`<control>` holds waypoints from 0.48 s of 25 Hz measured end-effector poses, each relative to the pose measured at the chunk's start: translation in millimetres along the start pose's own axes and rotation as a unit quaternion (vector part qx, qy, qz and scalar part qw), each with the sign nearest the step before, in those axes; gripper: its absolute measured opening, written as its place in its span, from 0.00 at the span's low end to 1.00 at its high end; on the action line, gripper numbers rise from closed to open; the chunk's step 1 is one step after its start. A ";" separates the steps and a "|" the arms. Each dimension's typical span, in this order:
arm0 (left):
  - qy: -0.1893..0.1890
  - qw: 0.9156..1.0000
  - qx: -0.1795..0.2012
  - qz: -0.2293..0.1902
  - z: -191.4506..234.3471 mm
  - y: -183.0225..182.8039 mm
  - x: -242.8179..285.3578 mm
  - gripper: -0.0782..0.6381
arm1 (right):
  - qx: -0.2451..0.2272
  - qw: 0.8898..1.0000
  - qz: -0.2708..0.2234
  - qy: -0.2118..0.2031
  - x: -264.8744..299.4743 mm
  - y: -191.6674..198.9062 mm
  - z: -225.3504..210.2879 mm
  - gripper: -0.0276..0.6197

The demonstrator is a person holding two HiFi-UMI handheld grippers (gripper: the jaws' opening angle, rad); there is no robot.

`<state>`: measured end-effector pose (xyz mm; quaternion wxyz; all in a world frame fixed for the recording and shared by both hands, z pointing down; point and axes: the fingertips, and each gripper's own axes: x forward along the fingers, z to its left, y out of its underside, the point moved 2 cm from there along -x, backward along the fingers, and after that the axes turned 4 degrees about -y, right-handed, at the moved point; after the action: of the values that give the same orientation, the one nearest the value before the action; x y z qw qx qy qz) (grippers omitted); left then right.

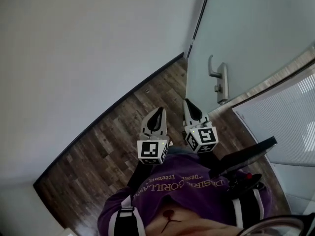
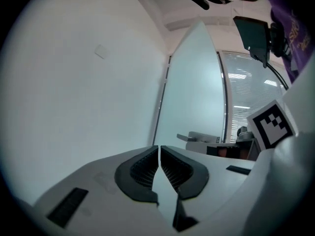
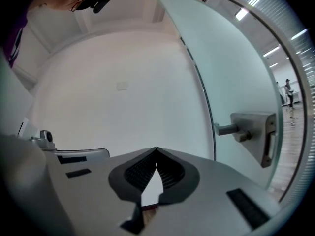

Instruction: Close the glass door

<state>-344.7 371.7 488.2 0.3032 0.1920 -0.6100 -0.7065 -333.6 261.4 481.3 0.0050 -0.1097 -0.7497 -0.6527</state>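
Note:
The frosted glass door (image 1: 246, 38) stands ajar at the upper right of the head view, its metal lever handle (image 1: 217, 78) facing me. Both grippers are held side by side in front of a purple-shirted person, above the wooden floor. My left gripper (image 1: 158, 113) is shut and holds nothing; my right gripper (image 1: 189, 104) is also shut and empty, and it lies nearer the door's edge, apart from it. In the left gripper view the jaws (image 2: 159, 149) meet before the door (image 2: 197, 82). The right gripper view has the shut jaws (image 3: 156, 152) left of the handle (image 3: 246, 132).
A plain white wall (image 1: 83, 53) fills the left, meeting the wood floor (image 1: 123, 127) along a dark baseboard (image 1: 113, 109). A glass partition with blinds (image 1: 285, 117) stands right of the door. A black device (image 1: 243, 156) hangs by the person's right side.

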 end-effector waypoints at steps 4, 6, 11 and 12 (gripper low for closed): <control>0.083 0.996 0.024 0.000 -30.3 3.8 51.5 0.11 | -0.007 0.999 -0.006 0.052 -7.1 3.9 -40.3 0.04; 0.124 0.990 0.061 -0.002 -42.2 -7.2 77.5 0.11 | -0.008 0.996 -0.011 0.083 -13.1 0.3 -53.8 0.04; 0.222 0.938 0.263 -0.049 -70.7 -23.7 156.0 0.13 | 0.005 0.986 -0.033 0.162 -25.5 -14.1 -74.5 0.04; 0.238 0.915 0.319 -0.063 -78.8 -24.6 171.7 0.17 | 0.009 0.983 -0.037 0.179 -27.2 -15.1 -78.0 0.04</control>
<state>-426.4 201.0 466.7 0.3169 0.4791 -0.6994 -0.4253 -320.2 178.9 474.0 0.1157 0.0372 -0.7460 -0.6548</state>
